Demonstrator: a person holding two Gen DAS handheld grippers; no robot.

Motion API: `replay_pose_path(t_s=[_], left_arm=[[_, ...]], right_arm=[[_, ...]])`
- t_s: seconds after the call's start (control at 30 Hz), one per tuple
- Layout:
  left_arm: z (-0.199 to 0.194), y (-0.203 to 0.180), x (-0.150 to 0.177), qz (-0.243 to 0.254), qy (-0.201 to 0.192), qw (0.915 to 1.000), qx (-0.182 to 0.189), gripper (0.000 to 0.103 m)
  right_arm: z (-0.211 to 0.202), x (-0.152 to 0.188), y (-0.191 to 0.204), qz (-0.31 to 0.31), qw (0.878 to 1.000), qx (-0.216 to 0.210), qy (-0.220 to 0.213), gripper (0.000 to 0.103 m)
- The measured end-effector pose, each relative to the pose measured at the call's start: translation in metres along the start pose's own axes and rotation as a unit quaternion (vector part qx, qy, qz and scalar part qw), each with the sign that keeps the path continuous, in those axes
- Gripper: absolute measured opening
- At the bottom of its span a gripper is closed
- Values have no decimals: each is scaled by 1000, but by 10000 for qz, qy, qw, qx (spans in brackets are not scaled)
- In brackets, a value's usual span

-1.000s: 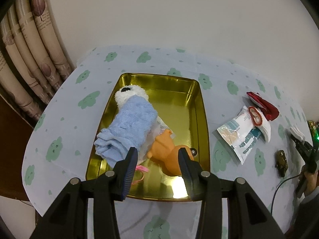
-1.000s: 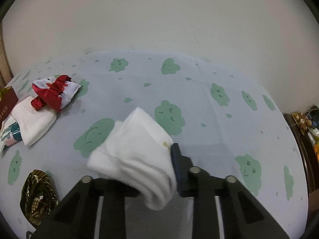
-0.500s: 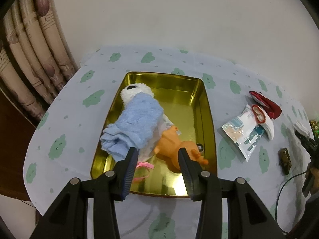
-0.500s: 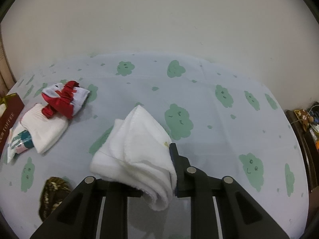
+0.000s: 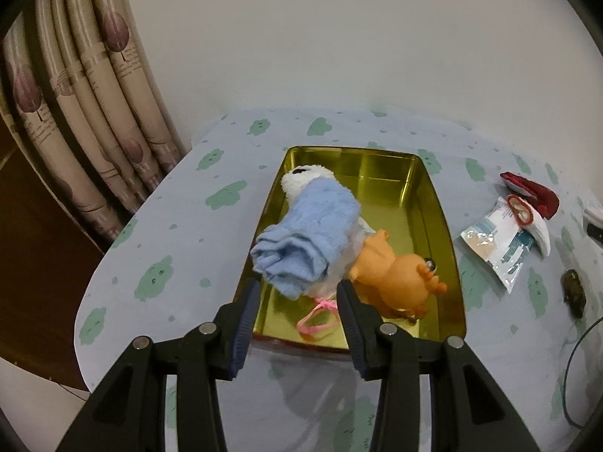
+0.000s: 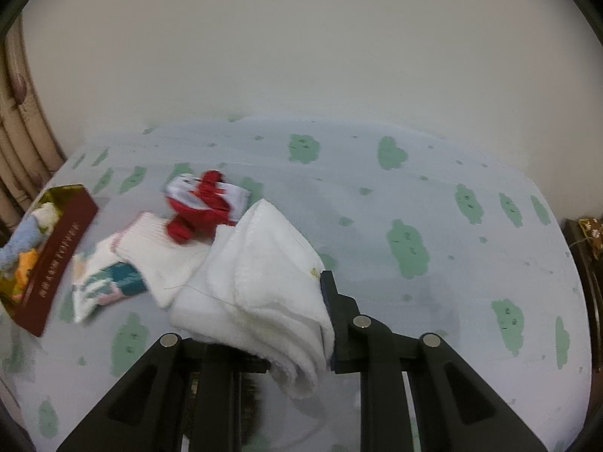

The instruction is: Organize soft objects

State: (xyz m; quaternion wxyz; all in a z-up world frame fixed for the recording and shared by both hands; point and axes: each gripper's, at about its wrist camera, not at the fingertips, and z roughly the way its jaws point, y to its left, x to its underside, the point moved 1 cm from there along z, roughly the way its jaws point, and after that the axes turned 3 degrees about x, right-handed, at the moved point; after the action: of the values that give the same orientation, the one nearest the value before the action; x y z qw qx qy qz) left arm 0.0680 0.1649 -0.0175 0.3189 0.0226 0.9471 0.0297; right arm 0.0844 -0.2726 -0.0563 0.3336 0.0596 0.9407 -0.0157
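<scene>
Soft, warm indoor light falls from above, fairly dim. The shiny gold metal tray (image 5: 433, 203) ahead of the left claw (image 5: 297, 297) glares yellow, and that claw throws a blurred shadow on the worktop (image 5: 181, 233) beneath it. Left of the right claw (image 6: 264, 301), the picture smears with motion blur. Fisheye bending and black corners frame both views.

Gold lettering is seen on the red side of the tin tray (image 6: 56, 256), blurred and not legible.
</scene>
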Motion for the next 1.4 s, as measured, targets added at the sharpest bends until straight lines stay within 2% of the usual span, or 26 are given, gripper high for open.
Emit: replay_pose_path(t_s=[0.33, 0.63, 0.9, 1.23, 1.4], left_arm=[[-4, 25, 16, -234, -166, 9995, -147, 43], [-1, 54, 22, -766, -160, 9969, 29, 43], [-10, 73, 21, -1027, -518, 9933, -139, 43], [-20, 88, 20, -1384, -766, 9873, -159, 44], [-18, 100, 22, -1653, -706, 9835, -220, 45]], right_arm=[[-15, -13, 66, -385, 9985, -394, 22, 18], [-19, -15, 136, -851, 9936, -741, 41, 18], [-26, -16, 194, -1234, 9866, -1065, 48, 18], [-38, -20, 237, -1522, 9779, -1436, -26, 18], [-46, -24, 246, -1515, 9749, -1631, -30, 18]])
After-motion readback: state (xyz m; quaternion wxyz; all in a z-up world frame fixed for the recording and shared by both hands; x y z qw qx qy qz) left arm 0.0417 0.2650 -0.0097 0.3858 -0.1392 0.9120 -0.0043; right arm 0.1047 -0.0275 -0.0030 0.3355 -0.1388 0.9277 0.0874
